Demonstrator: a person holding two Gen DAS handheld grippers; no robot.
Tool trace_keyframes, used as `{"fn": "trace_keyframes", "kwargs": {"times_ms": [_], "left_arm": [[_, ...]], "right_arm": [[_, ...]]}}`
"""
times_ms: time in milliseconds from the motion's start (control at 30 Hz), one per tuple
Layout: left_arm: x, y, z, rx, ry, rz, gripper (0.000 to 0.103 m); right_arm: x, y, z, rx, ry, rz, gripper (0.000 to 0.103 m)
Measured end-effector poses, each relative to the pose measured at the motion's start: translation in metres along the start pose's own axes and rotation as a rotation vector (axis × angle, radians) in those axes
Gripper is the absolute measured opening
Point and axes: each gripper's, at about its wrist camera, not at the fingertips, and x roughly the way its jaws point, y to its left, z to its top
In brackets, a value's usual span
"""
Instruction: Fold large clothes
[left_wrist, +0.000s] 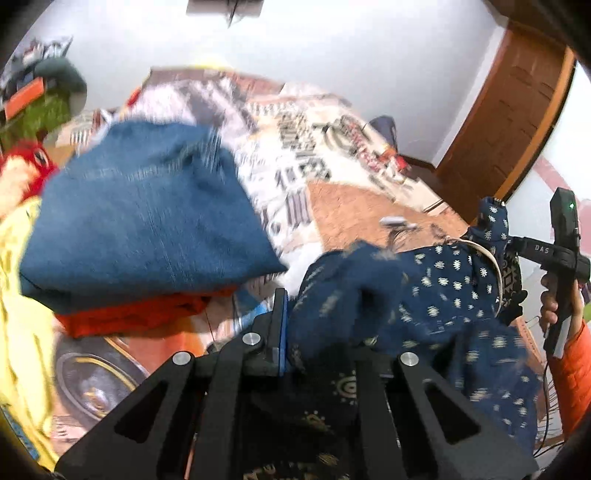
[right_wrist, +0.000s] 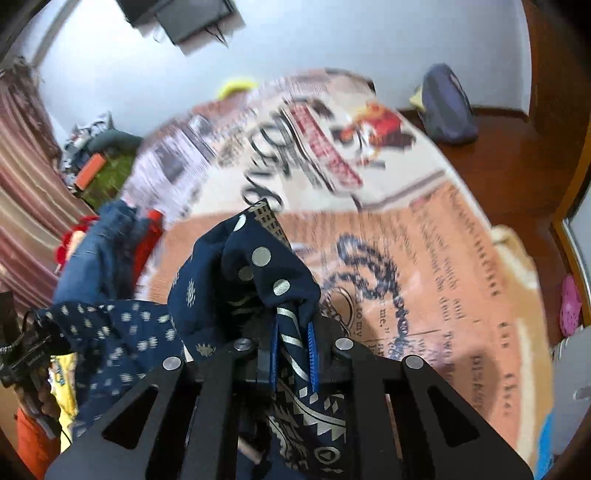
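Both grippers clamp the same navy printed garment (left_wrist: 436, 291), which hangs stretched between them above a bed covered with a newspaper-print bedspread (right_wrist: 424, 236).

In the left wrist view, the left gripper (left_wrist: 317, 332) is buried in the cloth: only the blue pad of one finger (left_wrist: 282, 328) shows, with the fabric bunched against its inner face and spilling over the other finger, which is hidden. The jaws are closed on the fabric, though the blur makes the exact pinch line hard to read. From there the garment runs rightward to the other gripper, held in a hand (left_wrist: 554, 302) with an orange sleeve (left_wrist: 572, 373).

In the right wrist view, the right gripper (right_wrist: 293, 354) has its two blue-padded fingers (right_wrist: 312, 354) drawn close, with a patterned border strip of the garment pinched between them. Above the fingertips the cloth rises in a dotted hump; below, it drapes over the gripper body.

Left of the garment on the bed lies a folded pair of blue jeans (left_wrist: 147, 214) stacked on a folded red-orange piece (left_wrist: 136, 314), with yellow cloth (left_wrist: 22, 332) at the edge.
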Motion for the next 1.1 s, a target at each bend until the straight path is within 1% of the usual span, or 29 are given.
{"fn": "trace_keyframes", "kwargs": {"times_ms": [67,100,167,267,333,433,533,600,667,733,800,867,900,967,1000,1067,1100], "left_arm": [[-0.019,-0.006,0.01,0.0,-0.039,-0.026,0.006],[-0.028,-0.008,0.018,-0.008,-0.058,-0.051,0.005],[-0.038,-0.013,0.03,-0.016,-0.082,-0.083,0.005],[-0.046,-0.02,0.054,-0.019,-0.104,-0.108,0.005],[-0.047,-0.021,0.069,-0.025,-0.106,-0.117,0.005],[-0.037,-0.015,0.091,-0.034,-0.104,-0.097,0.005],[-0.012,0.009,0.111,-0.106,-0.077,-0.107,0.005],[0.016,0.028,0.124,-0.157,-0.044,-0.09,0.005],[0.047,0.041,0.133,-0.193,-0.006,-0.064,0.005],[0.07,0.047,0.139,-0.208,0.014,-0.032,0.005],[0.097,0.05,0.144,-0.201,0.044,0.017,0.005],[0.124,0.052,0.146,-0.184,0.083,0.072,0.005],[0.138,0.051,0.146,-0.154,0.105,0.109,0.006],[0.158,0.051,0.141,-0.12,0.143,0.152,0.007],[0.168,0.053,0.138,-0.116,0.159,0.16,0.007],[0.175,0.054,0.134,-0.115,0.156,0.167,0.009],[0.175,0.053,0.133,-0.111,0.152,0.167,0.009]], "right_arm": [[-0.018,0.01,0.005,-0.022,-0.038,-0.003,0.011],[-0.025,0.013,0.007,-0.029,-0.057,-0.003,0.011],[-0.038,0.022,0.014,-0.041,-0.101,-0.009,0.01],[-0.053,0.03,0.027,-0.045,-0.15,-0.006,0.01],[-0.057,0.031,0.037,-0.044,-0.179,-0.009,0.01],[-0.055,0.023,0.051,-0.029,-0.215,-0.032,0.01],[-0.042,0.005,0.061,0.015,-0.221,-0.045,0.01],[-0.023,-0.01,0.067,0.043,-0.202,-0.068,0.01],[0.004,-0.027,0.072,0.084,-0.162,-0.08,0.01],[0.032,-0.041,0.072,0.115,-0.113,-0.101,0.009],[0.069,-0.057,0.069,0.142,-0.054,-0.145,0.009],[0.091,-0.07,0.066,0.161,-0.017,-0.169,0.009],[0.103,-0.078,0.064,0.181,0.004,-0.17,0.009],[0.117,-0.088,0.061,0.209,0.035,-0.166,0.01],[0.124,-0.091,0.059,0.211,0.053,-0.168,0.01],[0.135,-0.094,0.055,0.199,0.07,-0.187,0.012],[0.134,-0.093,0.054,0.187,0.066,-0.202,0.016]]}}
